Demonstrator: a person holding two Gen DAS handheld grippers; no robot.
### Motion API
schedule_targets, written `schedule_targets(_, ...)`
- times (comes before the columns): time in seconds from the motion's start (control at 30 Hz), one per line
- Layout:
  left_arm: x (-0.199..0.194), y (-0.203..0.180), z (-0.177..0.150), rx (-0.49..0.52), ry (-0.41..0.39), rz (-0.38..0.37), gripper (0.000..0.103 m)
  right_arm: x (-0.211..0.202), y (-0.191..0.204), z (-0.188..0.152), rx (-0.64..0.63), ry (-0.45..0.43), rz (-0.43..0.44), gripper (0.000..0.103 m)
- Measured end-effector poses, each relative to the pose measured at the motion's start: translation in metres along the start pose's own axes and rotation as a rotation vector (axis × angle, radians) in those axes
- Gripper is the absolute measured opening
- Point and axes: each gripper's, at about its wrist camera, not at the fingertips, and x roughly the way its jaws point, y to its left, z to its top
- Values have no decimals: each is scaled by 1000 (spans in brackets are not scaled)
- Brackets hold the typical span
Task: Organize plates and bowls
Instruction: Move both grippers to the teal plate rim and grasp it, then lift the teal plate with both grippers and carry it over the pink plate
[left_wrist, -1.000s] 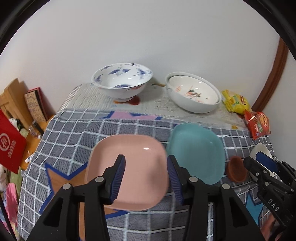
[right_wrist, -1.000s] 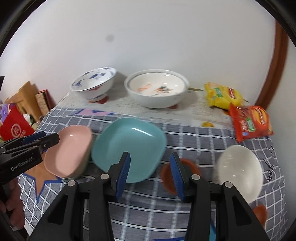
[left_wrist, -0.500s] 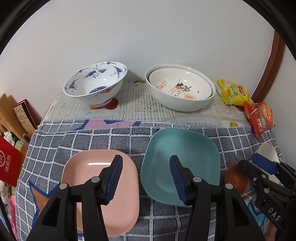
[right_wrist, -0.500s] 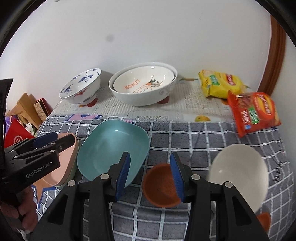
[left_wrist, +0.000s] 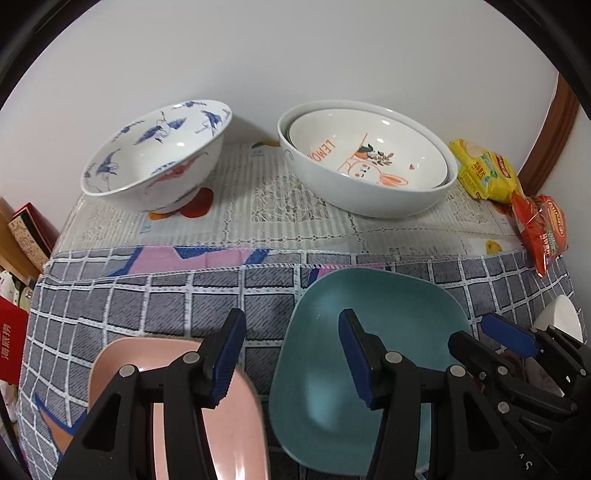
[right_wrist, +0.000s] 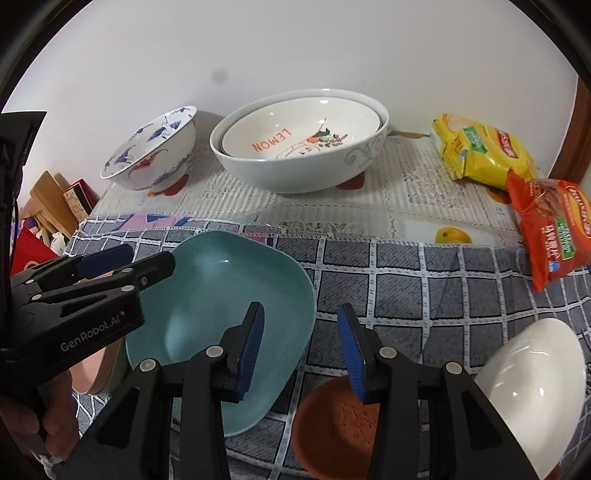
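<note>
Through the left wrist view, the left tool (left_wrist: 291, 356) hangs with its jaws apart and nothing between them, above the gap between the pink plate (left_wrist: 236, 417) and the teal plate (left_wrist: 402, 306) on the checked worktop (left_wrist: 147, 302). Farther back stand the blue-patterned bowl (left_wrist: 155, 155) and the nested white bowls (left_wrist: 369, 162), well apart.

Through the right wrist view, the right tool (right_wrist: 301, 350) also stands empty, jaws parted, over the cloth between the teal plate (right_wrist: 221, 291) and a small brown dish (right_wrist: 332, 435). A white bowl (right_wrist: 535, 387) lies to the right; two snack packets (right_wrist: 517, 177) lie beyond it.
</note>
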Motion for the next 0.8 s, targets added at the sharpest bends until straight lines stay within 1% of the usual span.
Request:
schedule_targets(0.13, 12, -2, 0, 17, 24, 9, 45, 11, -4, 0, 3, 17, -2, 37)
schedule_targets(0.2, 18, -4, -1, 28, 31, 16, 42, 15, -7, 0, 8, 25, -2, 33)
schedule_targets(0.27, 21, -6, 0, 33, 43, 18, 37, 18, -8, 0, 10, 30, 3, 31)
schedule_targets(0.4, 28, -8, -1, 40, 64, 18, 30, 23, -8, 1, 8, 42, 16, 24)
schedule_targets(0.47, 32, -7, -1, 38, 77, 28, 23, 26, -8, 1, 8, 46, 17, 21)
schedule_targets(0.63, 32, -8, -1, 40, 71, 31, 19, 35, -7, 1, 15, 64, 11, 13)
schedule_targets(0.67, 34, -10, 0, 43, 70, 34, 18, 36, -6, 0, 16, 65, 10, 10)
schedule_targets(0.8, 31, -9, 1, 37, 59, 20, 16, 34, -7, 1, 28, 48, -1, 9)
